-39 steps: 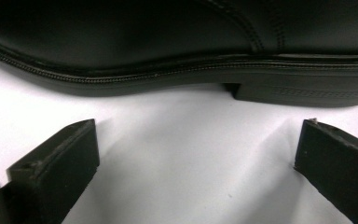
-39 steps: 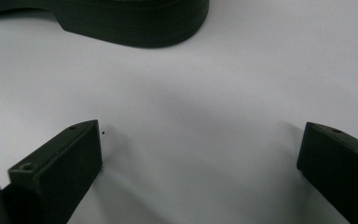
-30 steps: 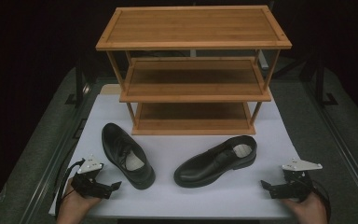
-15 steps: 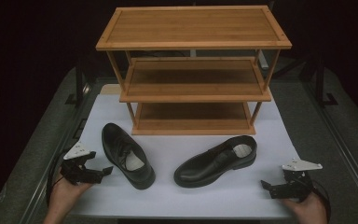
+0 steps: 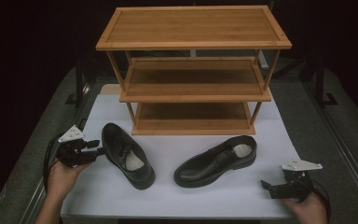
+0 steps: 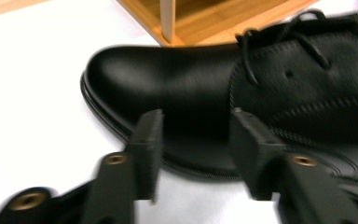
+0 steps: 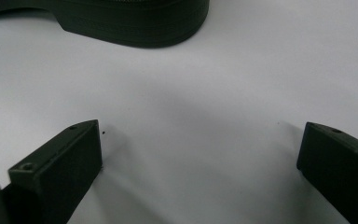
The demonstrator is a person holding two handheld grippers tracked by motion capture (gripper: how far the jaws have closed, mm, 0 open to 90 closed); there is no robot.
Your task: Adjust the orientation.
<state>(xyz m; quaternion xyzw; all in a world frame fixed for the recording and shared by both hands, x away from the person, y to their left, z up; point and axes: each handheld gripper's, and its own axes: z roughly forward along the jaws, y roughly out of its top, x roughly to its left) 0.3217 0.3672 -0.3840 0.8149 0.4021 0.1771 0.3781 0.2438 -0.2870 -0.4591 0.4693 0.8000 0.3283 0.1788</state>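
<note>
Two black leather lace-up shoes lie on a white sheet [image 5: 205, 196]. The left shoe [image 5: 126, 156] points its toe towards the rack, and the right shoe [image 5: 216, 161] lies on a slant with its heel at the right. My left gripper [image 5: 95, 148] is level beside the left shoe's toe part, with its tips at the shoe's side [image 6: 191, 88]. Its jaws have just been closing and stand part open, with nothing pinched between them [image 6: 196, 121]. My right gripper [image 5: 266, 186] rests low near the front right, its jaws wide apart [image 7: 201, 128] over bare sheet, short of the right shoe's heel [image 7: 135, 23].
A three-tier wooden shoe rack [image 5: 193, 44] stands at the back of the sheet, its shelves bare; one leg [image 6: 168, 18] is just behind the left shoe's toe. Grey table surface [image 5: 317, 121] flanks the sheet. A cable trails from each gripper.
My left gripper has moved away from the front edge and a little left, up along the left shoe to its toe, and its jaws have narrowed. The right gripper and both shoes have stayed put.
</note>
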